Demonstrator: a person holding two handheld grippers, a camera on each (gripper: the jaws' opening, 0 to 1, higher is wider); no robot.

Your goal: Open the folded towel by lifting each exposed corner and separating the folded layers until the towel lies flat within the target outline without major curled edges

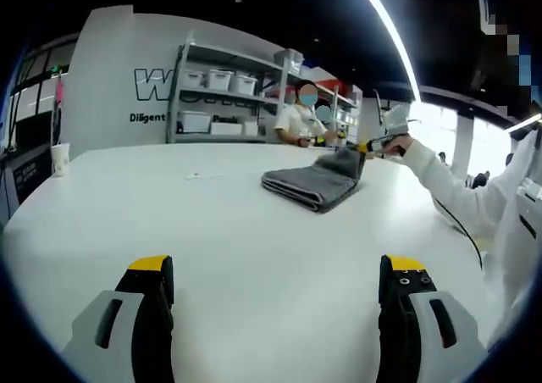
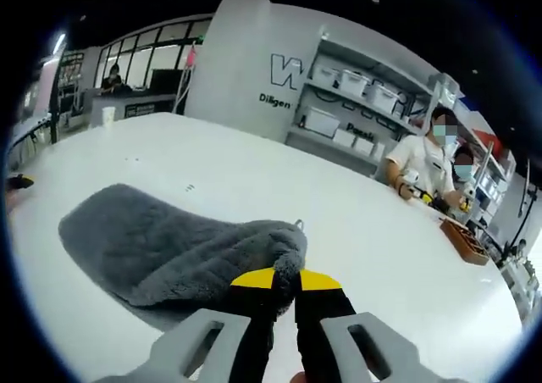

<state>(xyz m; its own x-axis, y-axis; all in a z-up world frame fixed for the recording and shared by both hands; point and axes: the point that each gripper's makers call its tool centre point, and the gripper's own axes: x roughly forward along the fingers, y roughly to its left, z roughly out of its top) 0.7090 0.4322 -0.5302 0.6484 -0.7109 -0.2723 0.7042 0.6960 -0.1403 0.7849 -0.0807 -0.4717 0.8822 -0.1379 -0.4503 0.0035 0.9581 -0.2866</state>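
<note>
Right gripper (image 2: 285,279) jaws pinched a corner of the grey towel (image 2: 161,247) on the white counter (image 1: 212,222). Left gripper (image 1: 275,269) jaws were spread. Wall lettering (image 2: 275,101) read "Diligen", possibly cut off.

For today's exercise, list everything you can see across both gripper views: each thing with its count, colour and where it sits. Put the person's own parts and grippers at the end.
Folded grey plush towel: one, grey, on the table, one corner pinched and lifted.
Round white table: one, white, under the towel.
Paper cup: one, white, at the table's far left edge in the left gripper view.
Metal shelving rack: one, grey, against the back wall, holding white storage bins.
Brown tray: one, brown, on the table's right side in the right gripper view.
Seated people: two, light tops, beyond the table.
White sleeve: one, the operator's right arm.
Left gripper: yellow-tipped, open, above bare table.
Right gripper: yellow-tipped, shut on the towel's corner.
</note>
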